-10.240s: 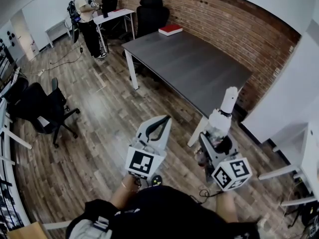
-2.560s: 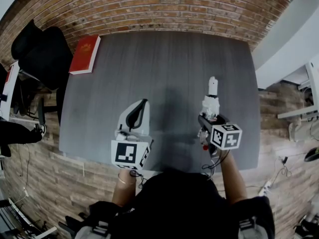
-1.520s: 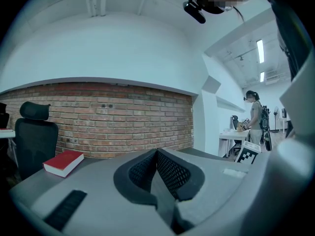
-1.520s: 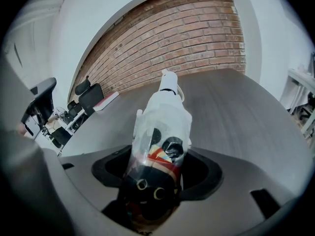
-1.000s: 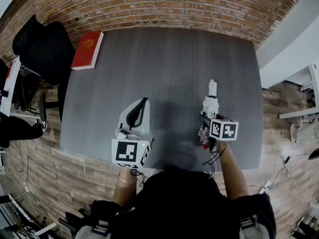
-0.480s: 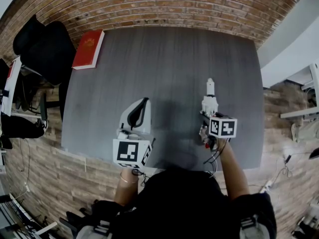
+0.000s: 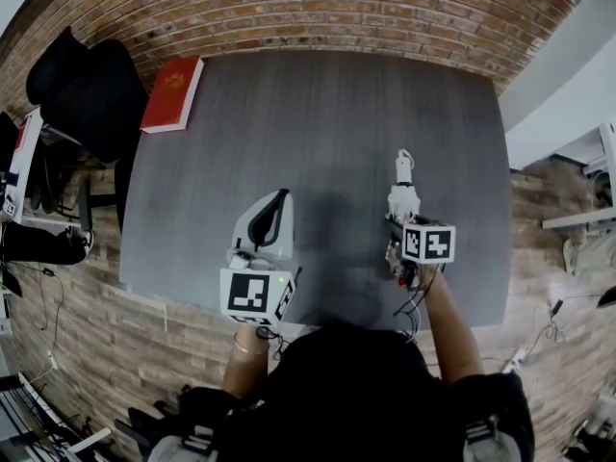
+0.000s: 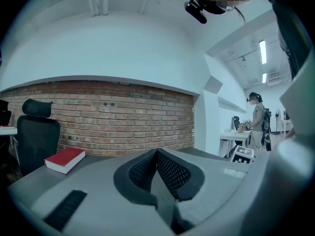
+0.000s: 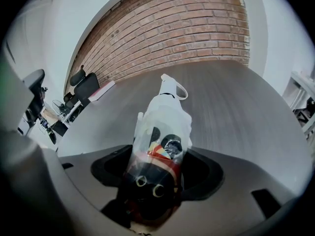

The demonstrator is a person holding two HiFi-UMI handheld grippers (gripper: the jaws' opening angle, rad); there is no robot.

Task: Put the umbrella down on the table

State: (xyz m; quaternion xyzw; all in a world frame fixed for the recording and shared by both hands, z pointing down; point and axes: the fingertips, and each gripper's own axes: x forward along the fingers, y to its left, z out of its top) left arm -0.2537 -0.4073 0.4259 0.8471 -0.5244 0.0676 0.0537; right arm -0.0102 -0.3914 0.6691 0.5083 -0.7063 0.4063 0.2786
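the umbrella [image 9: 152,181] is folded up inside a clear plastic sleeve [image 9: 165,117], dark fabric with red and bright patches showing through the wrap, a white strap loop [image 9: 179,91] at the far end. the right gripper [image 7: 400,221] has it, jaws set wide and clamped on the thick end of the bundle, the sleeve poking out ahead and slanting down at the grey tabletop [image 7: 318,114]. whether the far tip touches the surface, hard to call from here. across on the other side, the left gripper [image 7: 277,200] hangs over the near part of the tabletop, jaws pressed together with nothing between them. a red book [image 7: 172,94] lies at the far left corner, a black chair [image 7: 87,89] just beside it, a brick wall [image 7: 337,8] behind.
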